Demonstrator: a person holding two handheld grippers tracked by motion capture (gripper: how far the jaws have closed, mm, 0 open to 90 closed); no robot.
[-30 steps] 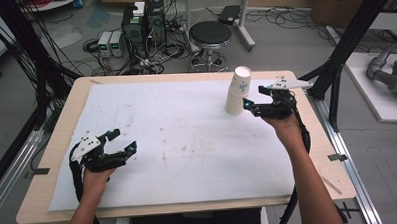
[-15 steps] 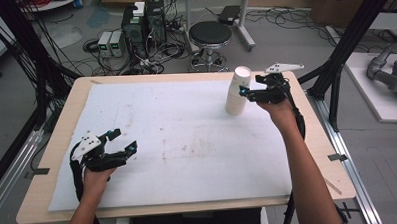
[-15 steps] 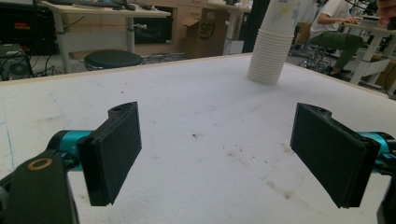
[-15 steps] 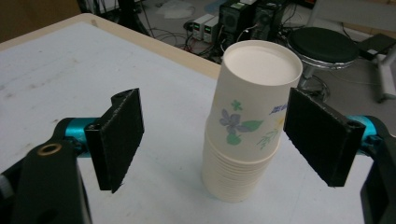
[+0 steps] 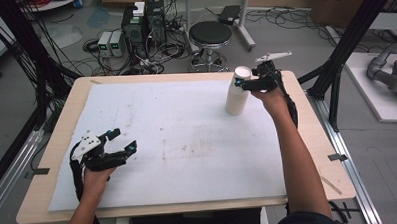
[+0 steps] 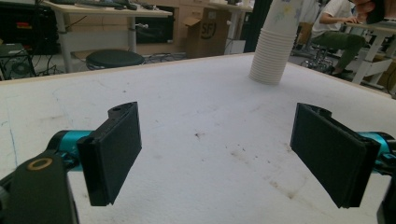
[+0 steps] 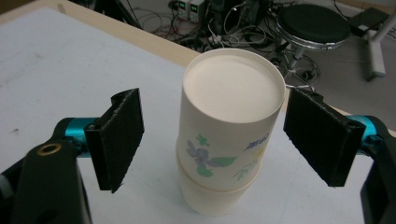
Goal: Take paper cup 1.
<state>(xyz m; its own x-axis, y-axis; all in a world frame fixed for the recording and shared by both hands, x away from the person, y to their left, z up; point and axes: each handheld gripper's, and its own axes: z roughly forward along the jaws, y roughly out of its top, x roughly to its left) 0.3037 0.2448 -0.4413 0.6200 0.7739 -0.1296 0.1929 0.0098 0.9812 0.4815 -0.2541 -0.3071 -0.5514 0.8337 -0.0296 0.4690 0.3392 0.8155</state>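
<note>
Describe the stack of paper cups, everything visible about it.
The stack of paper cups is white, nested upside down, flat bases up, and leans slightly. The top cup bears a printed flower with green leaves; many rolled rims ring the bottom. It stands on the white sheet at the table's far right. The right gripper straddles the top cup, jaws open; whether they touch it I cannot tell.

Black stool & PC towers behind table.
</note>
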